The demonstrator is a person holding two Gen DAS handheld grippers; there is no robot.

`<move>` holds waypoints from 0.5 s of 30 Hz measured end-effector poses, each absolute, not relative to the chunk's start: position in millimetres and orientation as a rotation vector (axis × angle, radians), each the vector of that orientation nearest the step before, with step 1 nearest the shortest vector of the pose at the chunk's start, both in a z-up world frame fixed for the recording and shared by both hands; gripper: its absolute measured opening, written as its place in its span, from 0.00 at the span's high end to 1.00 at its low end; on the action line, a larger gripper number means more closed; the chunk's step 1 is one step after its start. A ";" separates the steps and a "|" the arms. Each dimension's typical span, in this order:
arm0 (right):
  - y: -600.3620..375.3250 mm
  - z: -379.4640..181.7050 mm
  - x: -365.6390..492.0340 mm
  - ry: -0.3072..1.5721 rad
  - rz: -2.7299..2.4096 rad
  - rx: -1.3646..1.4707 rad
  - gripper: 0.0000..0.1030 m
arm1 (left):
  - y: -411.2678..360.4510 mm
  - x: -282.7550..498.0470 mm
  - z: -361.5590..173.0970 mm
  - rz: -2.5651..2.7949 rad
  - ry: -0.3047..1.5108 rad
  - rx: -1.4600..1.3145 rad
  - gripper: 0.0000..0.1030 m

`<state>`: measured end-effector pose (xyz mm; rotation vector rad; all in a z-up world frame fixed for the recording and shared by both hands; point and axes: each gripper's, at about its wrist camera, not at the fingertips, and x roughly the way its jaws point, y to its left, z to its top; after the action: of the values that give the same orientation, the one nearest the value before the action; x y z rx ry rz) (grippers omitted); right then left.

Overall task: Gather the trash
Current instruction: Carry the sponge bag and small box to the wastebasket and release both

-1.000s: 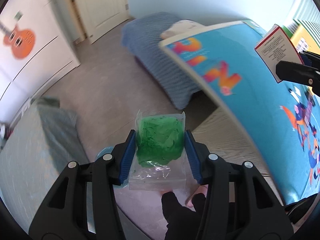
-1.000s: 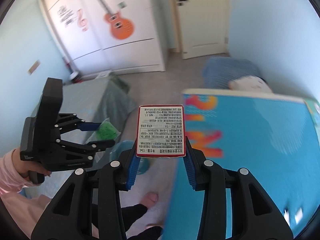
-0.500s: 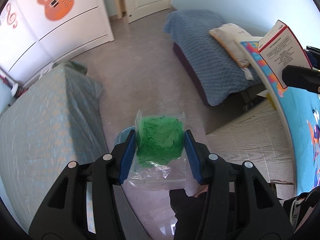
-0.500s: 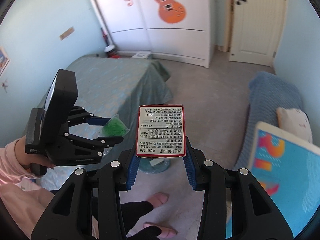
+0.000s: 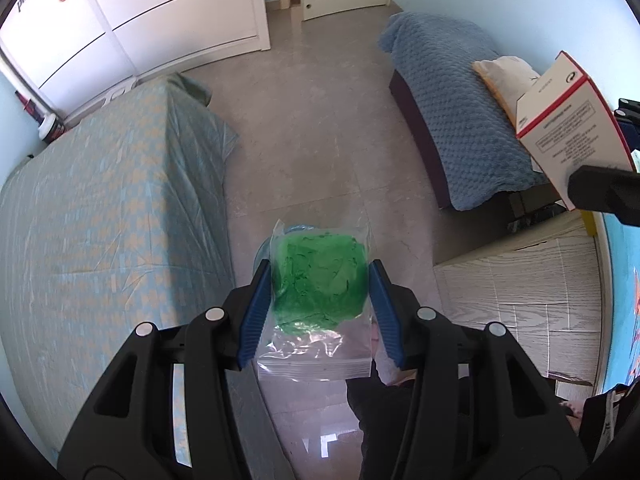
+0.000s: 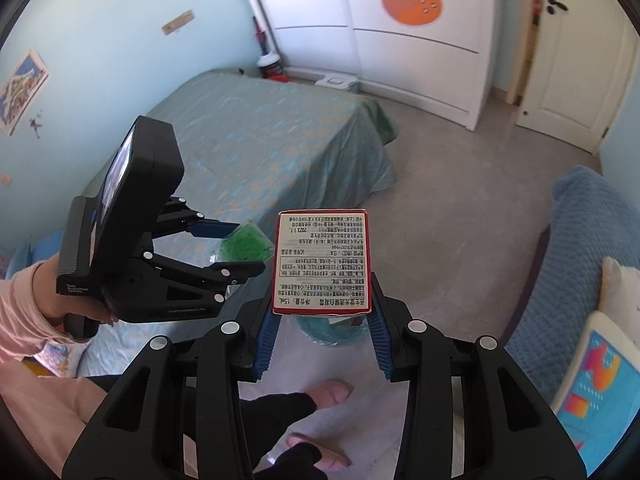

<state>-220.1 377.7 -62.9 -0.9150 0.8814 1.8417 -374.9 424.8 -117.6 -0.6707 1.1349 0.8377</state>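
Observation:
My left gripper (image 5: 319, 280) is shut on a clear zip bag of green stuff (image 5: 318, 280), held above the floor. The bag also shows in the right wrist view (image 6: 244, 246), in the left gripper (image 6: 236, 248). My right gripper (image 6: 323, 300) is shut on a small white box with a red border (image 6: 323, 262), printed side up; the box shows at the right edge of the left wrist view (image 5: 568, 132). A light blue trash bin (image 6: 332, 330) stands on the floor under both, mostly hidden; its rim peeks behind the bag (image 5: 262, 254).
A bed with a green-blue cover (image 5: 100, 216) is at the left. A low bed with a blue quilt (image 5: 452, 120) and pillow is at the right. A white wardrobe with a guitar sticker (image 6: 408, 40) and a door (image 6: 576, 60) stand beyond the grey floor. The person's feet (image 6: 328, 394) are below.
Both grippers have swung left, away from the blue desk mat toward the bed and wardrobe, and now sit over the bin. Both holds are unchanged.

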 end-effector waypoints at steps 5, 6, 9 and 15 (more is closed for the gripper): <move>390.6 -68.6 -233.8 0.896 1.874 -0.948 0.60 | 431.1 -382.2 -123.6 0.849 1.140 -0.697 0.55; 393.4 -69.5 -235.9 0.900 1.879 -0.951 0.60 | 432.5 -383.2 -124.6 0.850 1.140 -0.704 0.55; 399.4 -68.9 -244.0 0.909 1.891 -0.958 0.60 | 436.6 -386.1 -126.6 0.850 1.132 -0.723 0.52; 412.5 -73.0 -249.0 0.955 1.889 -0.938 0.28 | 442.4 -387.3 -134.3 0.894 1.181 -0.698 0.07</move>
<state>-249.0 412.5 -73.0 -0.9378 0.9549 1.8890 -387.3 442.4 -134.3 -0.6975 1.1809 0.8943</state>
